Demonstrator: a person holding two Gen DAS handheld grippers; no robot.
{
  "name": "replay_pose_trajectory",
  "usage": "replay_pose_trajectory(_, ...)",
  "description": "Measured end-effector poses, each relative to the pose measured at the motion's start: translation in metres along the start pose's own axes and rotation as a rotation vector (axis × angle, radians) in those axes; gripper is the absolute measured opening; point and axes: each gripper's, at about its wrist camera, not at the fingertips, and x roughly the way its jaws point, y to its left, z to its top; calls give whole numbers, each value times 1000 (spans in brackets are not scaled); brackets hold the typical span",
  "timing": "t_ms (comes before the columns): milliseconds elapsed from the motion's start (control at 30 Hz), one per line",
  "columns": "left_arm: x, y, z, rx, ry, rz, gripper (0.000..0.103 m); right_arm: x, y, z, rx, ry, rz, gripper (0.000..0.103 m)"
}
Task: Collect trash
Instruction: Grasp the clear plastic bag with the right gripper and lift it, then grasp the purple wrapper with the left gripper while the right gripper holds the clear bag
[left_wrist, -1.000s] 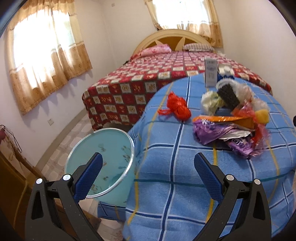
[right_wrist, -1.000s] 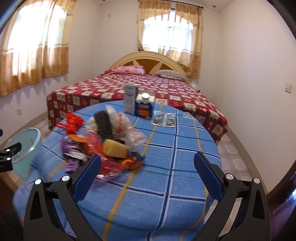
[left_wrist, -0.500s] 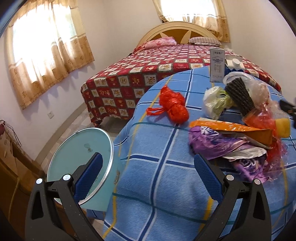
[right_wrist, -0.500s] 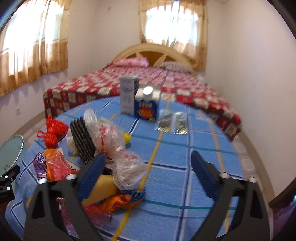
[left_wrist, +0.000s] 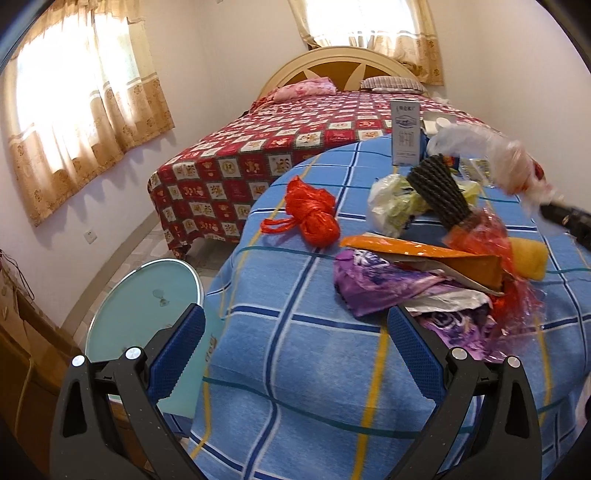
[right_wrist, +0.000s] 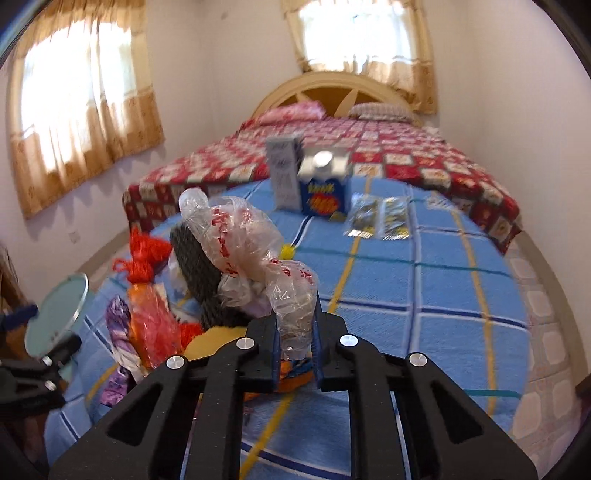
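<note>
The right gripper (right_wrist: 296, 341), its jaws having just closed, pinches a clear plastic bag (right_wrist: 251, 254) above the trash pile (left_wrist: 436, 266) near the worktop's (left_wrist: 295, 354) left edge. Lift it straight up, so nothing snags. The left gripper (left_wrist: 295, 354) gapes wide, holding nothing. Behind stand two cartons (right_wrist: 308, 177) and two foil sachets (right_wrist: 378, 218); one red bag (left_wrist: 314, 212) lies left of the pile.

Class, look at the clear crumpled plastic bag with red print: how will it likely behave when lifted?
The clear plastic bag, pinched in the right gripper, looks thin and crinkled, so probably floppy and very light. Its glossy film may slip. It bunches loosely above the jaws, so it will likely sag or sway.
</note>
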Motion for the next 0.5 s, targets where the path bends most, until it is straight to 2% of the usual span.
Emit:
replay_pose_trajectory(167, -5, -16, 3, 12, -6, -38, 97, -22, -18, 2, 39, -32, -53, 14)
replay_pose_trajectory(500, 19, -60, -6, 69, 50, -75, 97, -24, -47, -42, 90, 38, -97, 14)
